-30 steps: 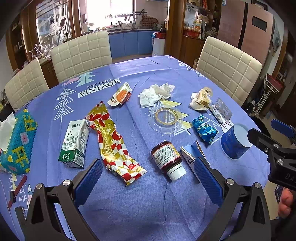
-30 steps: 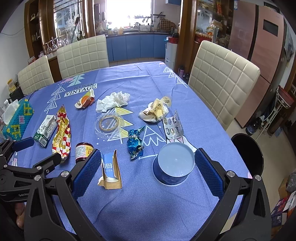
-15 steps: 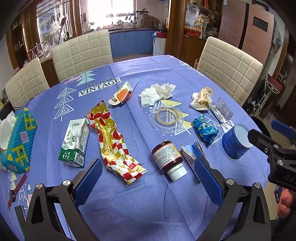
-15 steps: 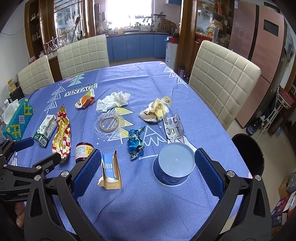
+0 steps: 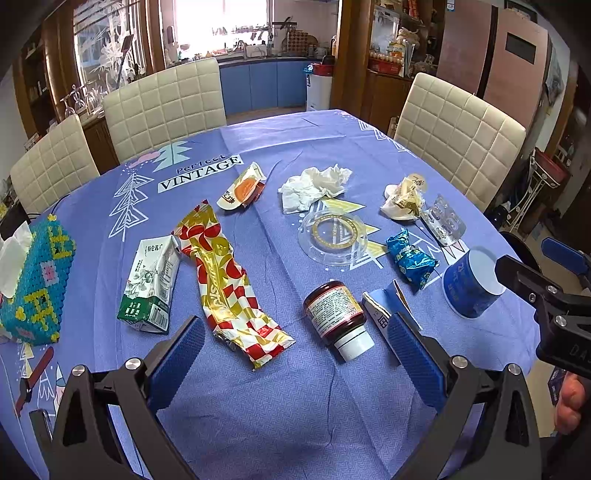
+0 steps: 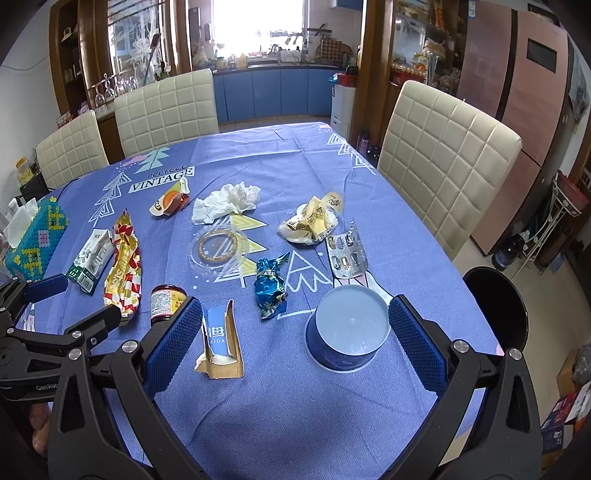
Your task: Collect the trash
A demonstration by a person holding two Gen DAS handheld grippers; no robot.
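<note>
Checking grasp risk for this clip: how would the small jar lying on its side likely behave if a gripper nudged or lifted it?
The jar lies on its round side, so it would probably roll if nudged. It looks rigid and glassy, likely slippery and breakable, and its dark contents suggest some weight.

Daylight is pouring in from the bright kitchen window [image 5: 221,27] at the back, which is blowing out to plain white in both views. The blue patterned cloth-covered tabletop [image 6: 288,162] is sitting evenly lit, with only soft, faint shadows under the litter. Glare is glinting off the clear round plastic lid [image 5: 334,236]. Fisheye distortion is bending the edges, and dark vignetting is filling the corners; the centre is staying sharp.
</note>
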